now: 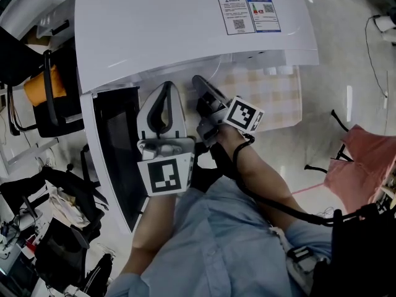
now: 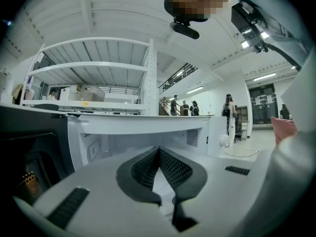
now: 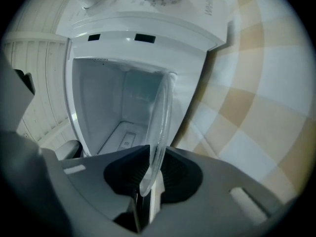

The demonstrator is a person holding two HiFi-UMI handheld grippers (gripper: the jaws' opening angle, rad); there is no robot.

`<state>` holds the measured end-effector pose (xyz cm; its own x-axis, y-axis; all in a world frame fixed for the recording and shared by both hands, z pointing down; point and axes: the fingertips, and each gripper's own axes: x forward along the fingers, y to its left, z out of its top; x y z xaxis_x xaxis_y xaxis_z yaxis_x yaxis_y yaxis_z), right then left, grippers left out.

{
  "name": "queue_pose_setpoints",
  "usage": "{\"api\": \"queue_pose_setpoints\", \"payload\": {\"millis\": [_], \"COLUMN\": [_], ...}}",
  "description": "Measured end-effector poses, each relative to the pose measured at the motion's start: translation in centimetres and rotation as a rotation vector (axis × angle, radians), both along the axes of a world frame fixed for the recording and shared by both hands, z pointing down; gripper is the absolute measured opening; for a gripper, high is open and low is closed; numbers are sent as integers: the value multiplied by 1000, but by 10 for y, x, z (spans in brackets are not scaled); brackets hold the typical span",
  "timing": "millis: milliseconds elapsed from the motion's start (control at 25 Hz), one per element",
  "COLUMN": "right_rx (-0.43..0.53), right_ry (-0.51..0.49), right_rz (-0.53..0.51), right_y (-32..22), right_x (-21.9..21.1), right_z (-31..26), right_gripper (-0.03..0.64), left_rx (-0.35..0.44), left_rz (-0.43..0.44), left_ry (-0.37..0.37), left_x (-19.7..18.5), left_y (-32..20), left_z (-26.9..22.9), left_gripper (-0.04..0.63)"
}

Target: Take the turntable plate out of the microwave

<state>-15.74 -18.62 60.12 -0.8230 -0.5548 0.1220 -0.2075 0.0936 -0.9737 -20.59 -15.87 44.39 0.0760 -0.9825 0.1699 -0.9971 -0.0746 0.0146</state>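
Gripping the glass turntable plate point(image 3: 163, 112) by its near rim, the right gripper point(image 3: 149, 174) is clamped on the glass, and the plate is held at the mouth of the white microwave point(image 3: 143, 31). The left gripper point(image 2: 159, 152) is held further left, by the open microwave door point(image 1: 117, 147), its jaws closed together on nothing.
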Motion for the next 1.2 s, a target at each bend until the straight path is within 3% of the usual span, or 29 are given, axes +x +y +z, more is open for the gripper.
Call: {"api": "queue_pose_setpoints", "payload": {"millis": [120, 280, 440, 600, 880, 1200], "right_rx": [-23, 30, -29, -27, 52, 6], "right_ry": [13, -1, 1, -25, -71, -100], "right_rz": [-2, -19, 5, 7, -28, -64], "right_y": [6, -2, -7, -15, -19, 2], "right_x": [3, -3, -5, -13, -18, -15], "right_z": [4, -3, 8, 6, -2, -12], "right_gripper": [61, 83, 104, 104, 41, 28], "left_rx": [-4, -9, 7, 18, 36, 42], "left_rz": [7, 10, 0, -18, -35, -34], "left_ry": [7, 9, -3, -11, -19, -21], "left_x": [3, 2, -5, -14, -21, -17], "left_y": [0, 0, -1, 1, 7, 21], "left_z": [0, 2, 1, -2, -8, -22], "left_gripper": [8, 8, 8, 8, 8, 8]}}
